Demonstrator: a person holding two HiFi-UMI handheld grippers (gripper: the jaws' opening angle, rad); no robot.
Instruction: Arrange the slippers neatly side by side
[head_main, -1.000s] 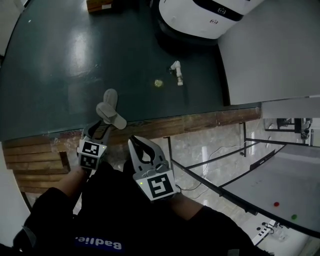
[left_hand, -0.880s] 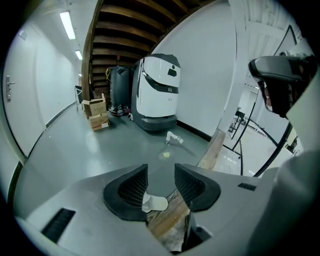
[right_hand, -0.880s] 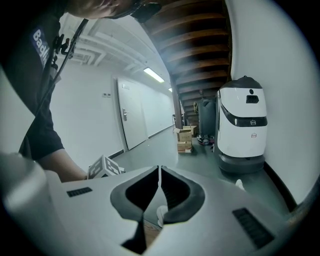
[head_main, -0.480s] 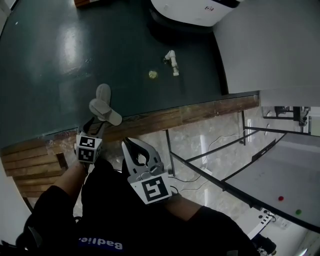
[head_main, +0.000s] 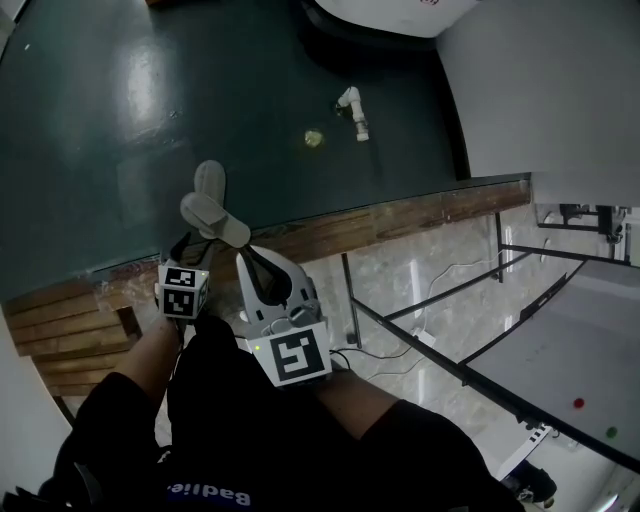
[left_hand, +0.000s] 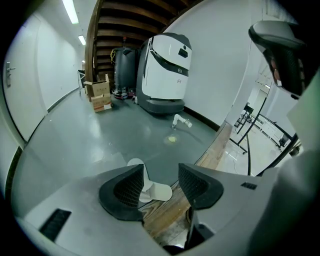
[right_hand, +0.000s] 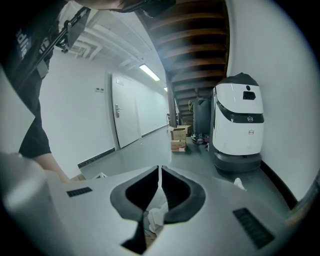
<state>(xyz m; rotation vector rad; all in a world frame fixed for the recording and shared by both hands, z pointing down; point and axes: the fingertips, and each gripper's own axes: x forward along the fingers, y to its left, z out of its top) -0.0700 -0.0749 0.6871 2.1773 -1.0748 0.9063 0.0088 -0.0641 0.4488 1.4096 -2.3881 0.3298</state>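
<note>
Two grey slippers lie crossed, one over the other, where the dark green floor meets a wooden strip. The left gripper hangs just behind them, and its jaws are opening. In the left gripper view the slippers show through the gap of the left gripper, and the pads are clear of them. The right gripper is beside the left one, just right of the slippers, with its jaws shut and empty. In the right gripper view the right gripper points down the corridor, with a pale patch below its tips.
A white cleaning machine stands by the far wall, with a small white object and a yellow spot on the floor before it. Cardboard boxes sit further back. Wooden steps lie left, metal rails right.
The left gripper's jaws have spread wider behind the slippers. The right gripper has swung left and forward, closer to the left gripper and the slippers.
</note>
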